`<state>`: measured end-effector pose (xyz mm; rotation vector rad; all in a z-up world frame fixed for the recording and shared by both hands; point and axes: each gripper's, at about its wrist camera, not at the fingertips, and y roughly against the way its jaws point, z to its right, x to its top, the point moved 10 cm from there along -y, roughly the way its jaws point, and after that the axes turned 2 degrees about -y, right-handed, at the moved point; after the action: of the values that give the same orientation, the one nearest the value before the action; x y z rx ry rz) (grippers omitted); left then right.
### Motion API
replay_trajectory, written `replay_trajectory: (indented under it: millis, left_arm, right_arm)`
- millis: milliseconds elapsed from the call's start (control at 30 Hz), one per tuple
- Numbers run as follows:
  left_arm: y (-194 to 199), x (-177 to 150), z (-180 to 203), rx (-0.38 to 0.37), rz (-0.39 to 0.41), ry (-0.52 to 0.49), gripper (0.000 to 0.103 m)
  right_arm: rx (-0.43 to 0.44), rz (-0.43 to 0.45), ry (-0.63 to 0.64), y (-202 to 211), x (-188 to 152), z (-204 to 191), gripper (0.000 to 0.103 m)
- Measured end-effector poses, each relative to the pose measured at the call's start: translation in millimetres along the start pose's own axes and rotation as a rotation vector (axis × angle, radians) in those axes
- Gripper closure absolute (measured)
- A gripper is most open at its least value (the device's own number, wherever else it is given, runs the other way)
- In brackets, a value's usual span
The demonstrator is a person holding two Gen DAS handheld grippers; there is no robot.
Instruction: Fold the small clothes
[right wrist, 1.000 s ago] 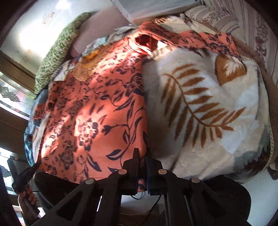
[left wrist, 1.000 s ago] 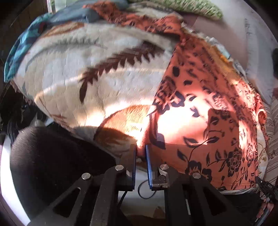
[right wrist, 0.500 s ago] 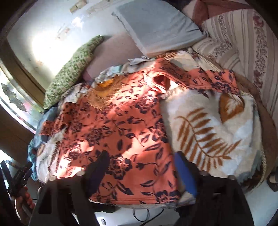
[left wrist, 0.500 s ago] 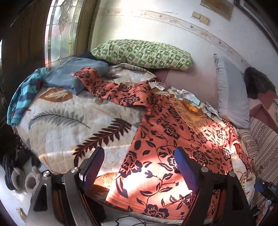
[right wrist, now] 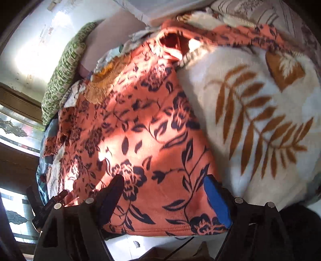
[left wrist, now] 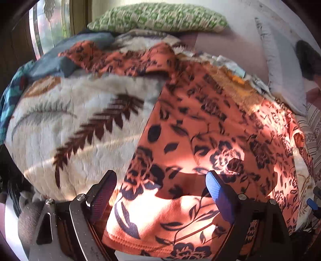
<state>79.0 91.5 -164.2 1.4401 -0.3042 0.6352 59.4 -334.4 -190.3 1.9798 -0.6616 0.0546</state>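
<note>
Orange flowered top lay spread on the leaf-print blanket. Left gripper was opening, right gripper stood apart; neither clamped the hem.

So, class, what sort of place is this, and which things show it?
Probably a bedroom: a bed under a leaf-print blanket, pillows against the wall, and a floral top spread out for folding.

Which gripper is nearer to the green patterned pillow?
Left. The left gripper is on the garment's hem on the green pillow side; the right gripper is on the opposite hem corner.
</note>
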Motion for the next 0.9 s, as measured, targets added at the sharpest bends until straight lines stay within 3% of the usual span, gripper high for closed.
replay_trajectory:
  millis: [133, 233, 367, 433, 500, 600, 633, 767, 900]
  left_arm:
    - [12, 43, 30, -0.042, 0.162, -0.07, 0.011]
    - [-28, 48, 40, -0.016, 0.099, -0.135, 0.009]
    - [-86, 16, 34, 0.046, -0.063, -0.161, 0.009]
    - [-83, 15, 34, 0.055, -0.005, -0.182, 0.009]
    - [-86, 16, 37, 0.045, -0.024, -0.193, 0.009]
    - [-87, 17, 36, 0.037, -0.021, -0.184, 0.009]
    - [-85, 16, 35, 0.034, -0.017, -0.183, 0.009]
    - [-86, 16, 34, 0.041, -0.008, -0.189, 0.009]
    - [-88, 17, 35, 0.04, -0.007, -0.196, 0.008]
  right_arm:
    - [0.005, 0.228, -0.098, 45, 76, 25, 0.019]
    - [-0.035, 0.347, -0.172, 60, 126, 57, 0.019]
    - [-0.221, 0.336, -0.13, 42, 171, 97, 0.02]
    - [-0.235, 0.28, -0.024, 26, 177, 89, 0.02]
    - [-0.113, 0.25, -0.087, 13, 179, 87, 0.02]
    - [0.143, 0.296, -0.44, 4, 180, 127, 0.02]
    - [0.191, 0.317, -0.562, 1, 181, 147, 0.02]
    - [0.296, 0.405, -0.841, 1, 189, 204, 0.021]
    - [0.316, 0.465, -0.933, 6, 204, 230, 0.025]
